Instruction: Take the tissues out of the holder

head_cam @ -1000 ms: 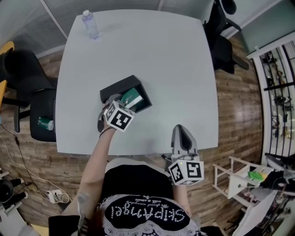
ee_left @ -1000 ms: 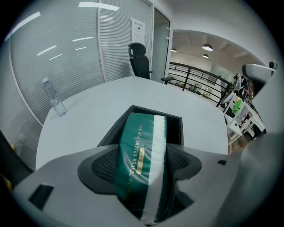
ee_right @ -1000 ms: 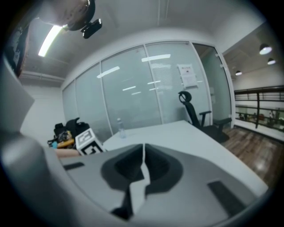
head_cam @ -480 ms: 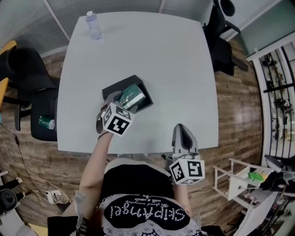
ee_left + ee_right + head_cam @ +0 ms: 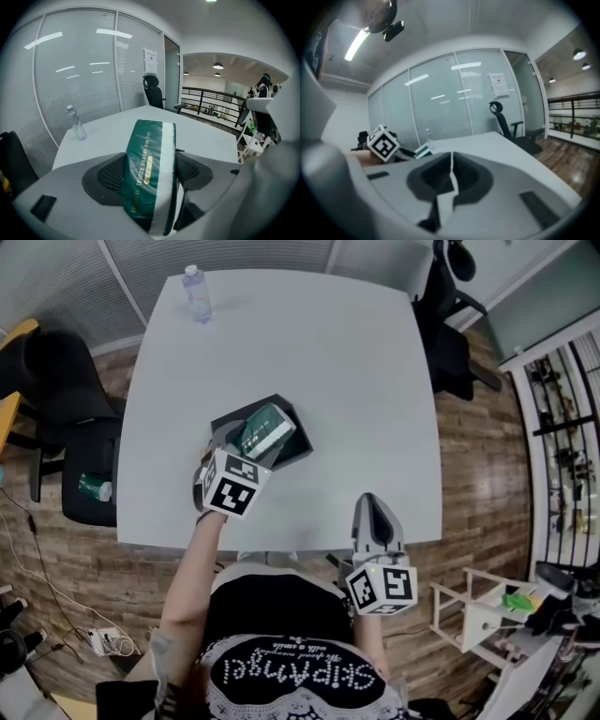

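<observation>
1. Over the near left of the table (image 5: 356,381), in the head view, the left gripper (image 5: 242,442) pinches the green tissues (image 5: 266,429). They sit tilted above the black holder (image 5: 298,450). I cannot tell whether the far end of the pack has cleared the rim. The right gripper (image 5: 372,504) hangs at the near edge, well apart from the holder and touching nothing. A bottle (image 5: 197,293) stands at the far left corner.

2. Left gripper view: both jaws press the tissues (image 5: 149,173) from the sides, and the soft pack bulges between them. It points away over the tabletop, with the bottle (image 5: 77,124) off to the far left. Much of the pack's length sticks out past the jaws. To my eye the main risk is here: a squashy, slick pack held by a side squeeze alone could slide out or droop if swung quickly.

3. Right gripper view: the right gripper (image 5: 451,179) has its jaws pressed together on nothing. A slip of the tissues (image 5: 423,151) shows far off at left. Nothing steadies the holder, so if the pack's end is caught on the rim, the light box could drag or tip along with it. A slow, straight lift would likely avoid that.
</observation>
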The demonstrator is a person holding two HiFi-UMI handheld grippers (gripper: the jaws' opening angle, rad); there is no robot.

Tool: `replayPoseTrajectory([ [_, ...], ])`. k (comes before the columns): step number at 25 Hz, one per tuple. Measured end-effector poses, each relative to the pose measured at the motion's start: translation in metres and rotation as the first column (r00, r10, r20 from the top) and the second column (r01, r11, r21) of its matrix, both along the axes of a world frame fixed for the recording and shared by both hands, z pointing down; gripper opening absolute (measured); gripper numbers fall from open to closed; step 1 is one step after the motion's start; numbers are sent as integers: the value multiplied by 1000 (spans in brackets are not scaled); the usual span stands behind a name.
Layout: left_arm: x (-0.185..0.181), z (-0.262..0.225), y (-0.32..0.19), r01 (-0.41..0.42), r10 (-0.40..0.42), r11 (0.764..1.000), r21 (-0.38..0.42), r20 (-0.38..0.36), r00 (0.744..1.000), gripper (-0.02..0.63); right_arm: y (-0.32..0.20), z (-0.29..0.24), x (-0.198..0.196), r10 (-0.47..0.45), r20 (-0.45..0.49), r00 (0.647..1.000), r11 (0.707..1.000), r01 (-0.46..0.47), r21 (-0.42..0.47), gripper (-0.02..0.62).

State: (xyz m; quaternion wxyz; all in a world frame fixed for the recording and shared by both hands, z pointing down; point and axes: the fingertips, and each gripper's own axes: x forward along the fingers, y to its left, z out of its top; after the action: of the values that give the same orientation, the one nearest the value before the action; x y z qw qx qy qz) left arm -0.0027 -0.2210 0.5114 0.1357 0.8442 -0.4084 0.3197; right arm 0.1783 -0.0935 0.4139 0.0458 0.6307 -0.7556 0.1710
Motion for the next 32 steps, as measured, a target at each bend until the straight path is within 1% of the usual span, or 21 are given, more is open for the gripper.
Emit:
replayPoseTrajectory([
  [6, -8, -18, -3, 47, -45, 997, 58, -40, 998, 351, 3, -4, 0, -2, -4, 1000, 1000, 2, 12, 35],
  [10, -14, -32, -7, 70, -65, 991, 112, -48, 997, 351, 2, -7, 0, -2, -7, 1000, 1000, 2, 21, 35],
  [14, -16, -50, -9, 89, -79, 982, 166, -64, 995, 351, 2, -10, 1, -6, -10, 1000, 1000, 7, 28, 35],
  [20, -21, -80, -12, 128, -104, 963, 237, -113, 988, 351, -1, -15, 1, -14, -12, 1000, 999, 14, 47, 35],
  [23, -25, -94, -16, 160, -123, 950, 267, -151, 981, 351, -4, -16, 1, -17, -14, 1000, 998, 18, 52, 35],
  [27, -31, -111, -17, 199, -138, 936, 290, -217, 966, 351, -8, -18, 1, -21, -19, 1000, 998, 22, 59, 35],
  [32, -41, -132, -18, 241, -153, 918, 314, -281, 948, 351, -15, -24, 0, -27, -21, 999, 997, 28, 77, 35],
])
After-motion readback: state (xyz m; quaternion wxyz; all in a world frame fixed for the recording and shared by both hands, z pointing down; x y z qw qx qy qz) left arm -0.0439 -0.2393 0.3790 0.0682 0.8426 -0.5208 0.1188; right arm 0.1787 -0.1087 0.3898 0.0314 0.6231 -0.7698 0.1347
